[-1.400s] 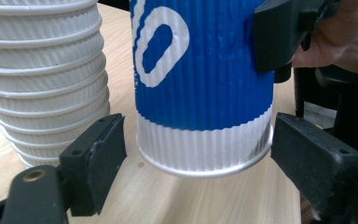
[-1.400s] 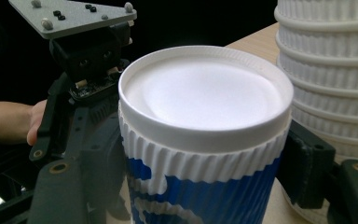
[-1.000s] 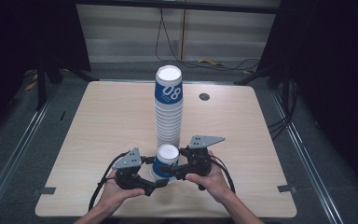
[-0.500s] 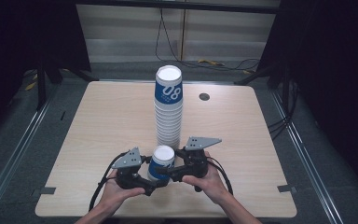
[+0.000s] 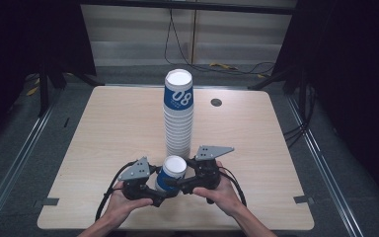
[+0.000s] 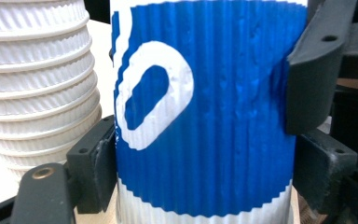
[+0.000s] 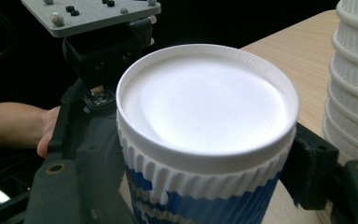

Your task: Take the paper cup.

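**Two claws pinching one blue-and-white cup near the bench's front edge**

Sitting near the middle of the front edge of the wooden bench (image 5: pixel 103 128): a single ribbed paper cup (image 5: pixel 170 173), blue with white lettering, mouth upward. Closing on it from the left side, the left gripper (image 5: pixel 159 190), jaws pressing against the cup's ribbed wall on both sides. Closing on it from the right side, the right gripper (image 5: pixel 180 183), jaws likewise clamping the same cup just below its white rim. Wrapping around each tool from the bench's front edge, the left hand (image 5: pixel 121 202) and the right hand (image 5: pixel 222 192). Rising just behind the cup, toward the middle of the bench, a tall stack of cups (image 5: pixel 178 116), white ribbed rims piling up under a blue top cup. Lying near the back edge, to the right of the stack, a small dark round disc (image 5: pixel 216 102).
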Action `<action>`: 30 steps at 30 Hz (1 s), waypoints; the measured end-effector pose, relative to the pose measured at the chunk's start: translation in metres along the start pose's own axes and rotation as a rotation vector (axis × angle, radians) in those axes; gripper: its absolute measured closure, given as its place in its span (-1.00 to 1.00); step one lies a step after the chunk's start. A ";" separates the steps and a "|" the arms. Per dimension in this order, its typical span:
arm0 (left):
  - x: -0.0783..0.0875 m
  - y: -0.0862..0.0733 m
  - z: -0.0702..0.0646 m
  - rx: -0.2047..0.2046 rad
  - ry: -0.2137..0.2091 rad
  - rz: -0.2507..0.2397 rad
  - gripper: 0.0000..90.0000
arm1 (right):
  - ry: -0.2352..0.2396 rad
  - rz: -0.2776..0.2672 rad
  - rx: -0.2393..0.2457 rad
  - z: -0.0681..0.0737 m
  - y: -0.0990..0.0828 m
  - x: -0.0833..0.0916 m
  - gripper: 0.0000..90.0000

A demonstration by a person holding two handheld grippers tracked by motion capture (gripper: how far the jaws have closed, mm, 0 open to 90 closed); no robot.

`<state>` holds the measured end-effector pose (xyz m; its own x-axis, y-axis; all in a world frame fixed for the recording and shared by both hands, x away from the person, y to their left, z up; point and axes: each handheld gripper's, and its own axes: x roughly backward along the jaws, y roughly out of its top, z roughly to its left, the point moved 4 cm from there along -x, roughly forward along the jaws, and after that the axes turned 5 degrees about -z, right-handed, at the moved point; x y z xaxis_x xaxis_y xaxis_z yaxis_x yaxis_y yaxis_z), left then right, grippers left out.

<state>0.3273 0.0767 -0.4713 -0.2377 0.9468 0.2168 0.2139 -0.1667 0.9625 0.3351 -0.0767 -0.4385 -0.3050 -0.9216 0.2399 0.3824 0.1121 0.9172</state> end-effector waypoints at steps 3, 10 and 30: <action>0.000 0.000 0.000 -0.006 0.001 0.015 -0.54 | 0.006 0.004 -0.009 0.000 0.000 0.001 -0.49; 0.003 -0.001 0.001 -0.011 -0.011 0.029 -0.53 | 0.009 0.015 -0.013 0.000 0.002 0.005 -0.58; 0.010 -0.003 0.010 0.024 0.005 0.058 -0.53 | -0.008 0.049 0.001 -0.005 0.004 0.016 -0.63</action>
<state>0.3334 0.0896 -0.4733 -0.2287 0.9343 0.2733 0.2500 -0.2149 0.9441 0.3358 -0.0929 -0.4326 -0.2932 -0.9120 0.2868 0.3964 0.1570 0.9046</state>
